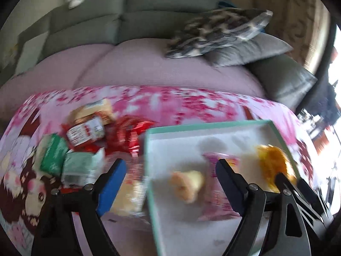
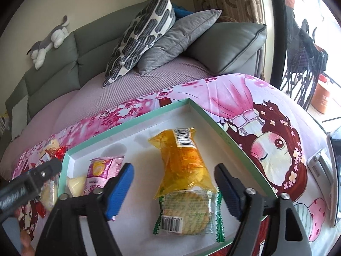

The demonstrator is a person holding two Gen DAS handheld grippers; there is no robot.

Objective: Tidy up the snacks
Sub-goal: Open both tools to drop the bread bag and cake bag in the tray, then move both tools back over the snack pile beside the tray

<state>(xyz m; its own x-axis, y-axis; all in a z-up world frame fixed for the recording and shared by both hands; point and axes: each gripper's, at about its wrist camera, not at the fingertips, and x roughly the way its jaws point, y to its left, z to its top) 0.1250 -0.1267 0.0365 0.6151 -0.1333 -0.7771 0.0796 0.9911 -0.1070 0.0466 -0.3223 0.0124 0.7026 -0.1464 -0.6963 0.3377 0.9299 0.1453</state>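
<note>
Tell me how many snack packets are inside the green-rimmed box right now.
4: a yellow packet mid-box, a green-edged cracker pack just below it, a pink packet at the left, a pale one beside that. The grippers may hide more.

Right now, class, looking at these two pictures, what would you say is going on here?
A person with a two-finger gripper in each hand is sorting snacks into a shallow teal-rimmed box on a pink printed cloth. The right gripper stands open over a yellow packet and a clear cracker packet lying in the box. The left gripper is open too, empty. More snacks wait outside the box.
</note>
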